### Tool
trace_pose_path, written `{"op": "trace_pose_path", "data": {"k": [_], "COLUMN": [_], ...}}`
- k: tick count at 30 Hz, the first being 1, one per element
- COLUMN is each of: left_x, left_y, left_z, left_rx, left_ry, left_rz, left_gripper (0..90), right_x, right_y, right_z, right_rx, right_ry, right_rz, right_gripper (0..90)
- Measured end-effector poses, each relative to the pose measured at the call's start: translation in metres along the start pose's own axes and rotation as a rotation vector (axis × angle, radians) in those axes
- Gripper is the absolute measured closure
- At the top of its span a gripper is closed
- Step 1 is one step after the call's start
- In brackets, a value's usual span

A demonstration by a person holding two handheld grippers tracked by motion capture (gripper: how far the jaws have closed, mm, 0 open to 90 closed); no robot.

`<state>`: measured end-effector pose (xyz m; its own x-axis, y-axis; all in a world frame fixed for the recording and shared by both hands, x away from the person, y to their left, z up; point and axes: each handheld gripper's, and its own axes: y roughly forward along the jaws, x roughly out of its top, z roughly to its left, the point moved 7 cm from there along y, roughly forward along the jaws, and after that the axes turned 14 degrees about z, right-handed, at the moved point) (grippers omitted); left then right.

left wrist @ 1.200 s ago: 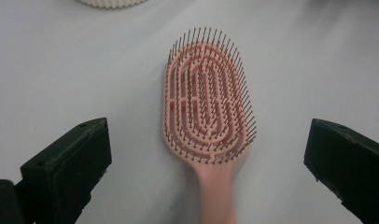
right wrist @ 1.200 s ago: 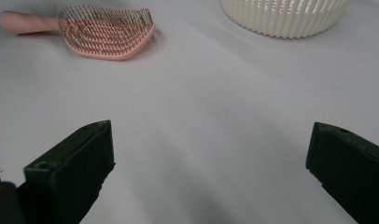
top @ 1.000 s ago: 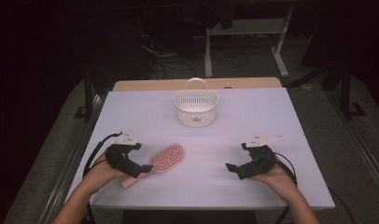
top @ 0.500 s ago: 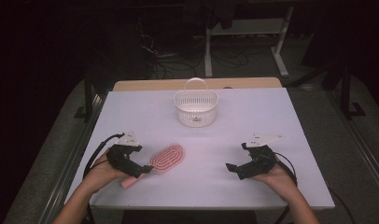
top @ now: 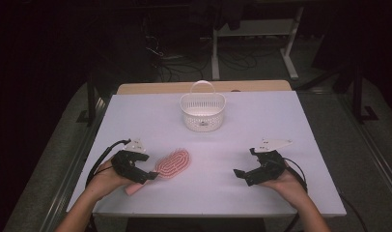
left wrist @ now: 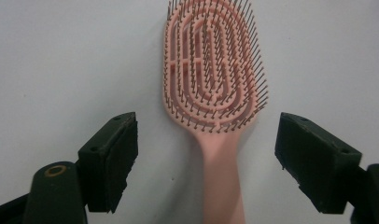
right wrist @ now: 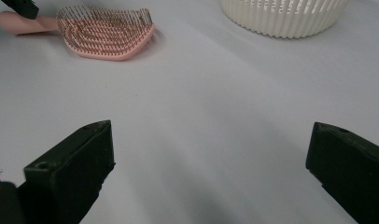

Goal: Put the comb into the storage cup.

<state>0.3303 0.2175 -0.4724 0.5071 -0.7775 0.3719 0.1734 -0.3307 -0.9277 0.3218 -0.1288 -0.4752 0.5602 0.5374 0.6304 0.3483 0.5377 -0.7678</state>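
Pink hairbrush [left wrist: 214, 79] lies flat on the white bench [top: 300, 125], its handle between the wide-open left claw [left wrist: 206, 154]; right claw [right wrist: 211, 172] gapes too.

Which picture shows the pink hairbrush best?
The left gripper view: the pink hairbrush lies close, bristles up, handle between the open jaws. The high view shows it small; the right gripper view shows it far off, side-on.

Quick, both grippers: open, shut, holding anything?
Left gripper: open, jaws astride the pink plastic hairbrush handle, not gripping.
Right gripper: open, empty.
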Motion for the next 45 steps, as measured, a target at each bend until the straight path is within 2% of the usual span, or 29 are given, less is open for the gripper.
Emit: {"op": "trace_pose_path", "data": {"k": [10, 21, 27, 45], "left_x": [-0.002, -0.001, 0.001, 0.0], "left_y": [0.004, 0.01, 0.012, 0.022], "left_z": [-0.001, -0.001, 0.001, -0.003], "left_rx": [0.009, -0.027, -0.045, -0.052], "left_ry": [0.004, -0.004, -0.005, 0.011], "left_rz": [0.058, 0.142, 0.203, 0.286], "left_gripper": [32.9, 41.7, 45.7, 58.4], "right_x": [0.0, 0.0, 0.0, 0.0], "right_y": [0.0, 0.001, 0.001, 0.001], "right_z": [0.0, 0.0, -0.001, -0.001], "right_rx": [0.0, 0.0, 0.001, 0.002], "right_ry": [-0.001, 0.001, 0.003, 0.005], "right_rz": [0.002, 0.005, 0.005, 0.004], "right_gripper": [0.6, 0.6, 0.6, 0.6]}}
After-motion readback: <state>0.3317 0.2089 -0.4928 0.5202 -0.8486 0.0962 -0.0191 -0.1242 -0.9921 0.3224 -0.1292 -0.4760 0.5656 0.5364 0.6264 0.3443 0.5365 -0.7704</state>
